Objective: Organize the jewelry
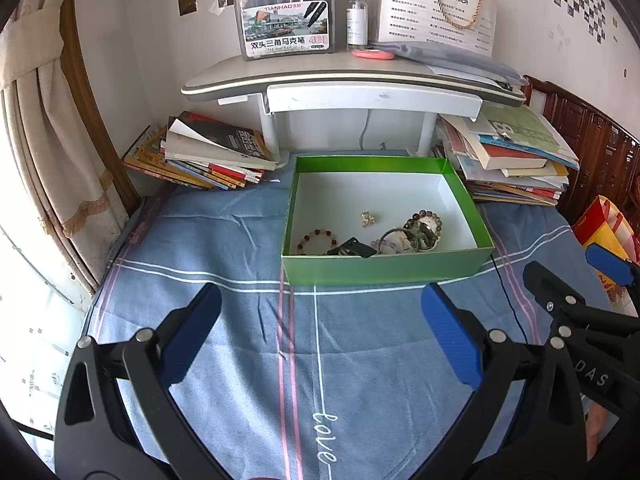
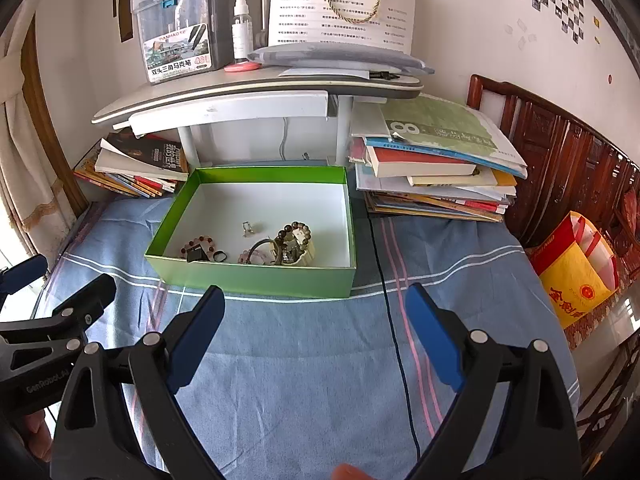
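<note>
A green box with a white inside stands on the blue cloth, also in the right wrist view. In it lie a reddish bead bracelet, a small clear clip, a black tag, a dark bead bracelet and a pale ring-shaped piece. The same pile shows in the right wrist view. My left gripper is open and empty, just short of the box's front wall. My right gripper is open and empty, also in front of the box.
A white desk riser stands behind the box with a marker case and spray bottle on top. Book stacks lie left and right. A black cable runs over the cloth. A yellow bag sits at right.
</note>
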Demonstrator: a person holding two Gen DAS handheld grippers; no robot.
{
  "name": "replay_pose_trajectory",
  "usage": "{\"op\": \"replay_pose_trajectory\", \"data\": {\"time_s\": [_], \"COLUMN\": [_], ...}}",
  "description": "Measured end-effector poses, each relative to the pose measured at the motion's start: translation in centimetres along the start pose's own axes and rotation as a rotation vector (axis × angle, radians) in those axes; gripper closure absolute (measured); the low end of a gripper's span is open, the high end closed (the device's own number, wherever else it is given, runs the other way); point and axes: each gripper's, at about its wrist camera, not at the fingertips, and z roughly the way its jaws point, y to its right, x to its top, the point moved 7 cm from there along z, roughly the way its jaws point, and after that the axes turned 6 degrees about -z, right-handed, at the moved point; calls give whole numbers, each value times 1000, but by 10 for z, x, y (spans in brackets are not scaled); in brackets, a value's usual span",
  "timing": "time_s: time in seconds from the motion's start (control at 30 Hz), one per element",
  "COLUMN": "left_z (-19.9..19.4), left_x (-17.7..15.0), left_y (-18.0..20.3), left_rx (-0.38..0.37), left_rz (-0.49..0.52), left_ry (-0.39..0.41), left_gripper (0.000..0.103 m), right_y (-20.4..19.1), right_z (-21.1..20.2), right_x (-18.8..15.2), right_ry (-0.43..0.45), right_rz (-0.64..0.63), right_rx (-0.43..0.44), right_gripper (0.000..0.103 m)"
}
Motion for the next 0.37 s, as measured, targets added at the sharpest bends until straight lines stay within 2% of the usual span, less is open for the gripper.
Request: {"op": "replay_pose_trajectory", "data": {"time_s": [0.3,0.37], "left_z": [8,12], "left_x": [-5,-8], "left_y": [0,-1], "left_rx": [-2,0], "left_rz": [1,2], "left_ry": [-31,-45], "left_gripper": [4,4], "right_y": [2,3], "right_z": [4,7], "right_x": [-4,-8], "right_ry": [-13,-25], "right_rz": [5,7], "right_rx": [2,3], "right_gripper": [13,7]}}
